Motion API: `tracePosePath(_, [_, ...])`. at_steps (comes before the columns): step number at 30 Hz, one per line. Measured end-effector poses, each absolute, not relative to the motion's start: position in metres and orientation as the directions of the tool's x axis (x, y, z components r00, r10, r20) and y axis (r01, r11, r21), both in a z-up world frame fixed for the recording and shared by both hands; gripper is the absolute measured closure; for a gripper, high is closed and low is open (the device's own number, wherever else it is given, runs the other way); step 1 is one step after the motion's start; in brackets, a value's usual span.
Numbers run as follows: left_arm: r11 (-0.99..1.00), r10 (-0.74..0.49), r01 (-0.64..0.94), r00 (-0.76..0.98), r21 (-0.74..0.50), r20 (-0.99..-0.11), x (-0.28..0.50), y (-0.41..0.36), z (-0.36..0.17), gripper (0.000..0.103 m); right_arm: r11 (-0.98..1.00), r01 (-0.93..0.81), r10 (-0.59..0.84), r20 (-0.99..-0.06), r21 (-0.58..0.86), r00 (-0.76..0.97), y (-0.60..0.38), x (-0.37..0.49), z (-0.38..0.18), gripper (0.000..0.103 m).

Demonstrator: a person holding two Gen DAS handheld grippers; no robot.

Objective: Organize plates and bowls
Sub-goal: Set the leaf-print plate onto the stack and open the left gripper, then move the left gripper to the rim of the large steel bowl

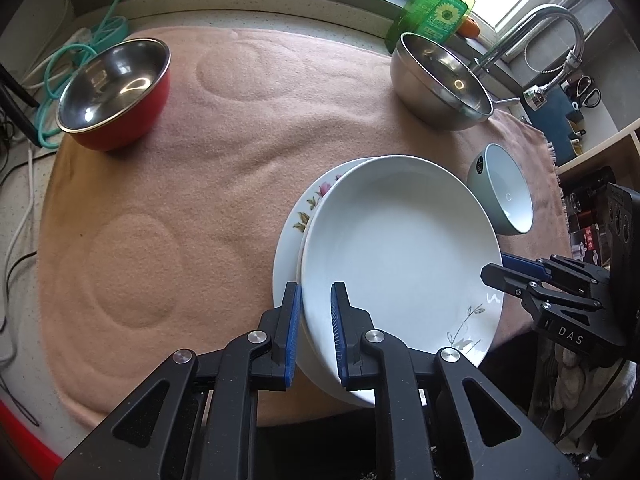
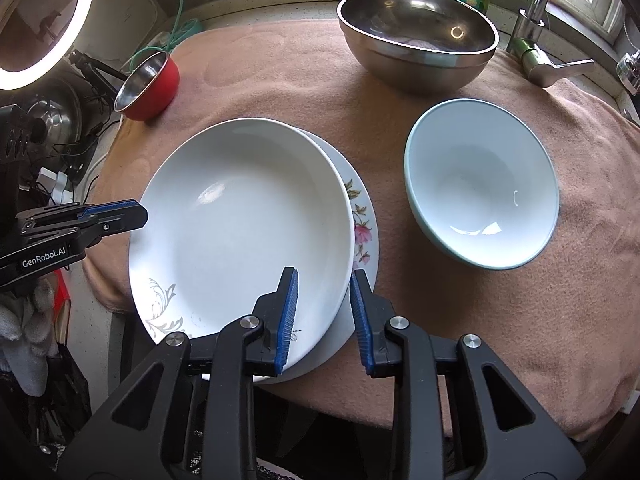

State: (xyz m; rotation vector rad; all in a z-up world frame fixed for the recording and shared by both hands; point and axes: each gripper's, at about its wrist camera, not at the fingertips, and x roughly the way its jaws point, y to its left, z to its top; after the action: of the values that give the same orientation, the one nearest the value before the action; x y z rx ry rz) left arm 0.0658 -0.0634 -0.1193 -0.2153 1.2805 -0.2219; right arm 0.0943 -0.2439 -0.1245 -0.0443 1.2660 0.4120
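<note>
Two black plastic grippers, left gripper (image 1: 316,300) and right gripper (image 2: 324,292), each with triangular cut-outs in the arms, round silver pivot screws and ribbed blue pads (image 2: 289,316) on the fingers. White lettering along the sides: "GenRobot.AI" on one, "DAS" on the other.

Right tool (image 2: 324,280), jaws parted, straddles the near rim of a plain white deep plate (image 2: 240,224) stacked on a floral-rimmed white plate (image 2: 362,232); pale blue ceramic bowl (image 2: 480,184) beside, on a pink towel (image 2: 500,320).
</note>
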Motion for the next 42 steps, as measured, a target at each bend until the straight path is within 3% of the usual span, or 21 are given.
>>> tracePosePath(1, [0.96, -0.276, 0.046, 0.277, -0.274, -0.92, 0.066, -0.064, -0.117, 0.082, 0.926, -0.324, 0.278, -0.929, 0.192, 0.244, -0.245, 0.094, -0.122, 0.063])
tracePosePath(3, [0.964, -0.263, 0.049, 0.294, -0.26, -0.919, 0.065, -0.064, -0.112, 0.058, 0.927, -0.323, 0.281, -0.924, 0.192, 0.26, -0.246, 0.093, -0.118, 0.052])
tracePosePath(5, [0.969, -0.245, 0.047, 0.318, -0.242, -0.916, 0.065, -0.063, -0.106, 0.052, 0.925, -0.323, 0.294, -0.916, 0.201, 0.272, -0.248, 0.092, -0.113, 0.049])
tracePosePath(7, [0.972, -0.232, 0.041, 0.328, -0.232, -0.915, 0.066, -0.061, -0.102, 0.041, 0.922, -0.325, 0.308, -0.908, 0.211, 0.284, -0.25, 0.091, -0.108, 0.032])
tracePosePath(8, [0.973, -0.228, 0.039, 0.338, -0.228, -0.913, 0.066, -0.06, -0.1, 0.037, 0.918, -0.329, 0.323, -0.899, 0.222, 0.295, -0.251, 0.09, -0.104, 0.028])
tracePosePath(12, [0.982, -0.183, 0.021, 0.365, -0.189, -0.913, 0.068, -0.059, -0.095, 0.032, 0.913, -0.323, 0.357, -0.87, 0.248, 0.34, -0.257, 0.091, -0.091, 0.02])
tracePosePath(29, [0.977, -0.21, 0.057, 0.421, -0.206, -0.882, 0.105, -0.07, -0.073, 0.032, 0.941, -0.196, 0.337, -0.829, 0.277, 0.447, -0.302, 0.123, -0.061, 0.02])
tracePosePath(42, [0.981, -0.178, 0.143, 0.434, -0.128, -0.883, 0.158, -0.105, -0.071, 0.032, 0.953, -0.062, 0.288, -0.817, 0.298, 0.499, -0.34, 0.17, -0.055, 0.02])
